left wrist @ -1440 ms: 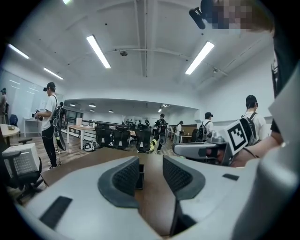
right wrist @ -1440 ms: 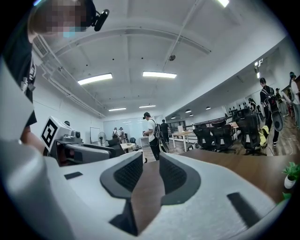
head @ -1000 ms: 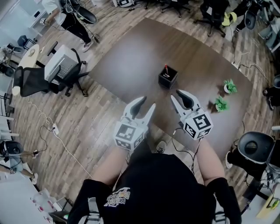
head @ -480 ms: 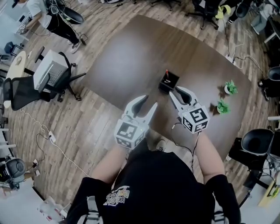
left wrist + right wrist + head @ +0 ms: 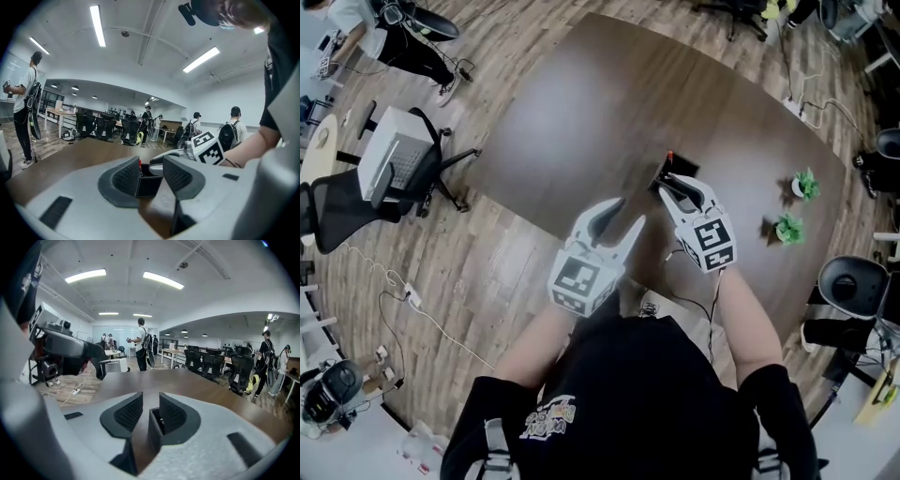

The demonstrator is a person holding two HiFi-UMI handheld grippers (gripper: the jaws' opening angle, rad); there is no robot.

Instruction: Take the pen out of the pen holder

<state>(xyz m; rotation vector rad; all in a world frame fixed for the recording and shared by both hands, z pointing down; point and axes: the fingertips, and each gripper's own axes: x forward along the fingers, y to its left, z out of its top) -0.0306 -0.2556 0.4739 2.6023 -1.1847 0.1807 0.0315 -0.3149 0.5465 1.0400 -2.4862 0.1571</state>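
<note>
The black pen holder (image 5: 664,172) stands on the big brown table (image 5: 581,112). A pen (image 5: 669,156) with a red top sticks up out of it. The pen is in the holder, so the job is not done yet.

The right gripper (image 5: 673,186) is right at the holder. Its jaws are open. In the right gripper view, a corner of the holder sits between them, close to one jaw, but they are not squeezing it. The left gripper (image 5: 628,211) is a little way back, near the table edge. Its jaws are open too and hold nothing. In the left gripper view, the holder and the red pen top show far off through the gap.

I think the step now is getting hold of the box or the pen. A good way is to let one gripper close softly on the wall of the holder so it cannot slide or tip. Then the other gripper can come down over the red top with its jaws wide, one on each side of the pen. It should pinch the pen up high and pull straight up, not sideways. A sideways pull could knock the box over.

Two little green plants (image 5: 806,184) stand well off to the right, out of the way.
</note>
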